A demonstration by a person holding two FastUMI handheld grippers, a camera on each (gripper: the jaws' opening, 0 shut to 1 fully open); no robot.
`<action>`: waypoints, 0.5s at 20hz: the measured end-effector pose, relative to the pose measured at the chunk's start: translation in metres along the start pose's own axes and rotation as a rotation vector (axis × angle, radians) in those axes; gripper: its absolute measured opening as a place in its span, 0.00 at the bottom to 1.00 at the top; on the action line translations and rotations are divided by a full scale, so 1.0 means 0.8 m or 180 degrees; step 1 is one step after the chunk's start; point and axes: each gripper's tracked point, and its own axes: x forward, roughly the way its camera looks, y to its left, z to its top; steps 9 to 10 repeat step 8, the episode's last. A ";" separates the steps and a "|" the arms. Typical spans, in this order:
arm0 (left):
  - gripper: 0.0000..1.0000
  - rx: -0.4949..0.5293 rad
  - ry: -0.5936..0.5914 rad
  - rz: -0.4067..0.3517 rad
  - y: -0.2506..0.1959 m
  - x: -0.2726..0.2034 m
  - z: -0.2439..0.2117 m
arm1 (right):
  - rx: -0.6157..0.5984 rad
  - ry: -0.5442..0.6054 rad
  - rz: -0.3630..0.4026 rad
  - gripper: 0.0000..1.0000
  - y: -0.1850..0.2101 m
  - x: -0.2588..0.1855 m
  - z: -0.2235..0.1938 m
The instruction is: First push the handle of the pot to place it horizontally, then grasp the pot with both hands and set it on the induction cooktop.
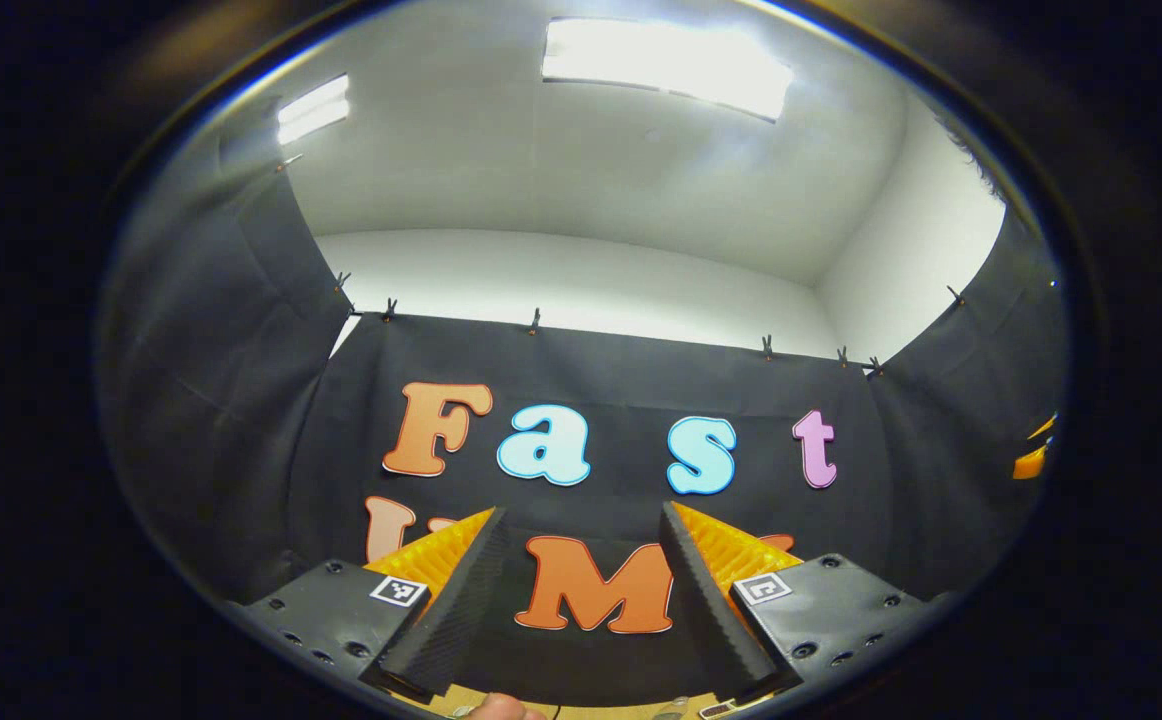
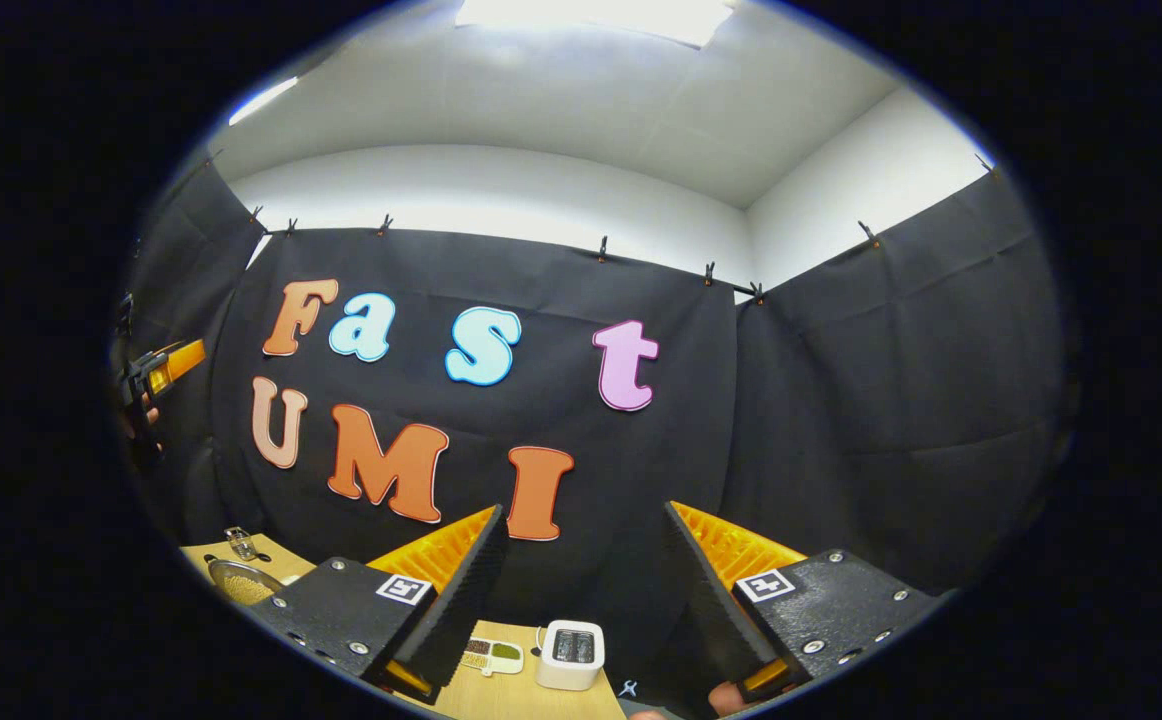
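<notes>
Left gripper [image 1: 581, 590]: its two ribbed, wedge-shaped fingers stand spread apart with nothing between them, aimed up at the booth's black cloth wall [image 1: 241, 420]. Each finger mount carries a small square black-and-white marker; no readable writing on them.

Right gripper [image 2: 581, 590]: fingers likewise spread, holding nothing, also pointed at the cloth. Just below its fingertips, on the pale wooden table [image 2: 501, 700], stands a boxy white toaster [image 2: 570, 654] with rounded corners. Left of the toaster lies a small flat white tray [image 2: 493, 655], and farther left a round metal strainer [image 2: 241, 580] at the table's edge. I cannot tell where the pot is. The left gripper shows far left of the toaster, raised.
</notes>
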 end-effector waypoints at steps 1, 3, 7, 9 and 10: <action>0.96 -0.0007 0.0070 0.0014 0.002 0.002 -0.003 | 0.0017 -0.0028 0.0008 0.95 0.000 0.002 0.006; 0.96 -0.0064 0.0244 0.0042 0.002 0.001 -0.011 | 0.0059 -0.0040 0.0030 0.95 0.004 0.011 0.017; 0.96 -0.0127 0.0447 0.0127 0.024 0.008 -0.016 | 0.0063 -0.0039 0.0127 0.97 0.011 0.022 0.030; 0.96 -0.0057 0.0506 0.0185 0.037 0.015 -0.018 | 0.0044 -0.0058 0.0157 0.97 0.014 0.023 0.035; 0.96 -0.0057 0.0506 0.0185 0.037 0.015 -0.018 | 0.0044 -0.0058 0.0157 0.97 0.014 0.023 0.035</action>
